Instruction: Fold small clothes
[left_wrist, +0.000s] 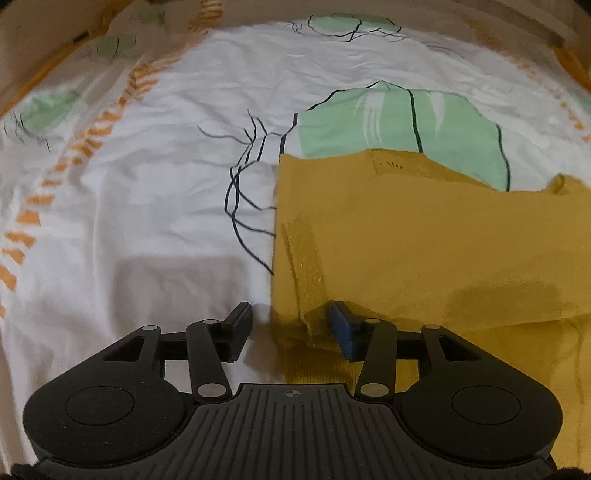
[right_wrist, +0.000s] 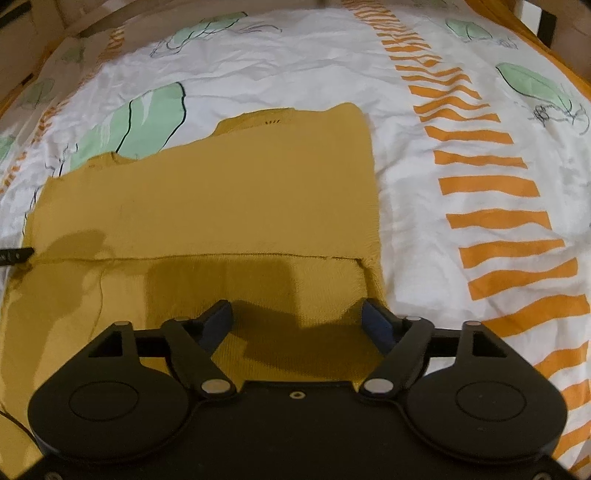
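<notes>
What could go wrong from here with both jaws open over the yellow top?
1. In the left wrist view, a bunched corner of the yellow garment sits between the open jaws of the left gripper; lifting away could snag it and drag the fold open.
2. The folded flap's hem lies loose, not pinned, just ahead of the open right gripper, so a brush may shift it.
3. The wrinkled bedsheet may let the garment slide.

I see a bed under me, spread with a white sheet (right_wrist: 280, 59), creased, printed with pale green leaf shapes outlined in black and bands of orange dashes. Orange trim (right_wrist: 532, 33) runs along its far edge. Beyond it: dim beige surfaces, blurred. Light warm, shadows soft.
</notes>
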